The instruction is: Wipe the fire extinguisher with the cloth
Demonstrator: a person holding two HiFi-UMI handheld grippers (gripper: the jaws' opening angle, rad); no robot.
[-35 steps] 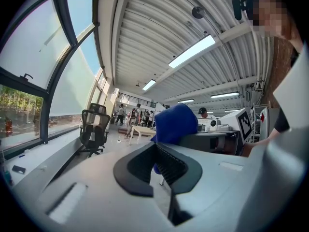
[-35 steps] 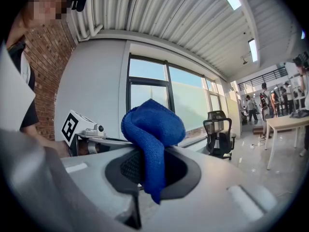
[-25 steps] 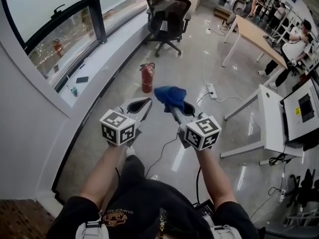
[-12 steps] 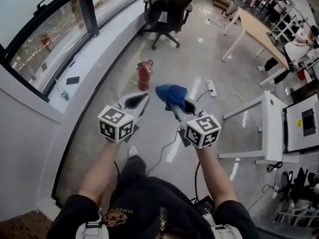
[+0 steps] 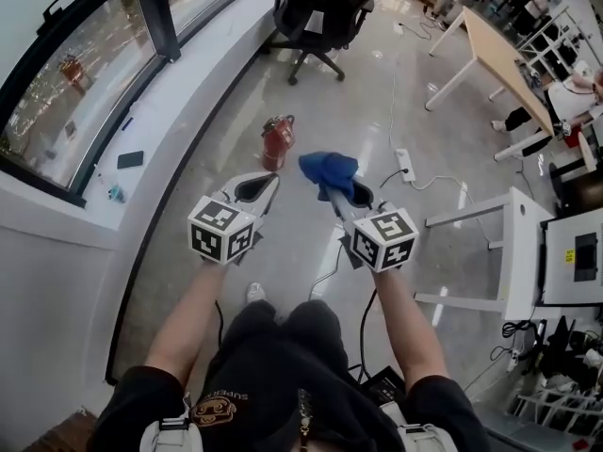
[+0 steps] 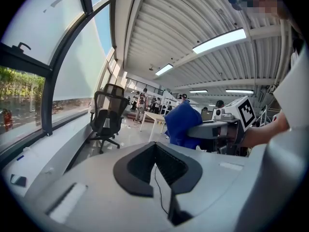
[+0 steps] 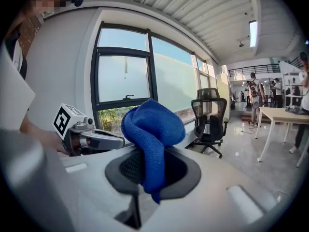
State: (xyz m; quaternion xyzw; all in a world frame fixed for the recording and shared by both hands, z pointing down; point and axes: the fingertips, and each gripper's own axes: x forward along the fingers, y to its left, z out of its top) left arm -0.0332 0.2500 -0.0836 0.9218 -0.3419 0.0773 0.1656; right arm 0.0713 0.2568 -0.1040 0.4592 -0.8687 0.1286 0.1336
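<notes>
Fire extinguisher (image 5: 276, 142) upright on floor (image 5: 377, 102) ahead. Right gripper (image 5: 340, 192) fingers clenched on blue cloth (image 5: 328, 170); left gripper (image 5: 258, 186) fingers closed, empty.

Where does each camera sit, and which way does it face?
Head view: on the person's head, looking down at both arms, left gripper, right gripper, fire extinguisher.
Left gripper view: on the left gripper, facing the office chair over its shut jaws.
Right gripper view: on the right gripper, facing the windows; its jaws clamp the cloth.
Both gripper views show the chair and the other gripper.
</notes>
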